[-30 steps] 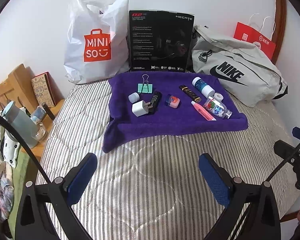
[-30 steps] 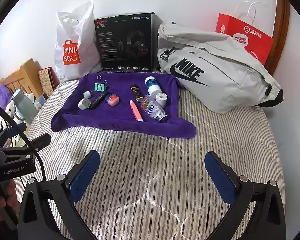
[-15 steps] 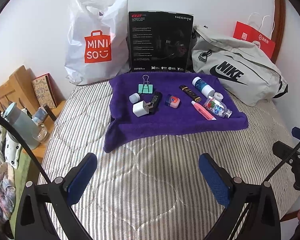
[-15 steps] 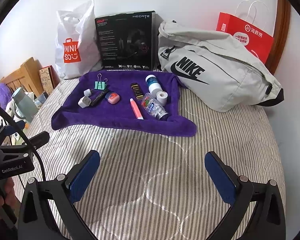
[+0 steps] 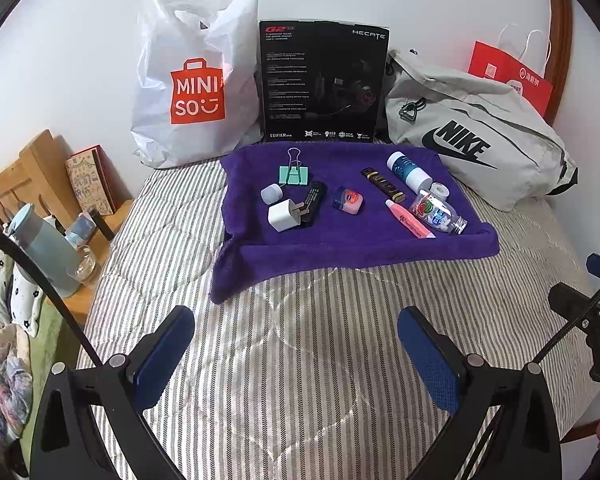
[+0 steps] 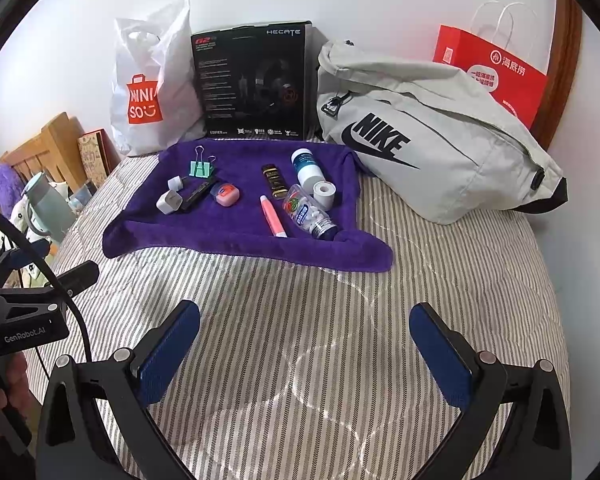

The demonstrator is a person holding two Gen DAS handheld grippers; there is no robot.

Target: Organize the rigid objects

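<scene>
A purple towel (image 5: 352, 242) (image 6: 228, 228) lies on the striped bed and carries several small items. On it I see a green binder clip (image 5: 294, 175) (image 6: 201, 168), a white charger plug (image 5: 284, 215) (image 6: 169, 202), a black flat bar (image 5: 313, 202), a pink-and-blue tin (image 5: 349, 200) (image 6: 225, 193), a dark gold-printed stick (image 5: 382, 183), a pink tube (image 5: 409, 224) (image 6: 273, 216), a clear mint bottle (image 5: 438, 214) (image 6: 310, 218), a white bottle with blue label (image 5: 408, 172) (image 6: 306, 168) and a tape roll (image 6: 324, 192). My left gripper (image 5: 298, 350) and right gripper (image 6: 306, 350) both hang open over the bed, short of the towel, with nothing between their fingers.
Along the wall stand a white Miniso bag (image 5: 192, 88), a black headset box (image 5: 322, 84), a grey Nike bag (image 6: 432, 148) and a red paper bag (image 6: 496, 76). A wooden bedside shelf (image 5: 24, 176) with a teal flask (image 5: 48, 248) sits at the left.
Both grippers have drifted slightly; the towel and items sit marginally lower in the views. Nothing was taken hold of.
</scene>
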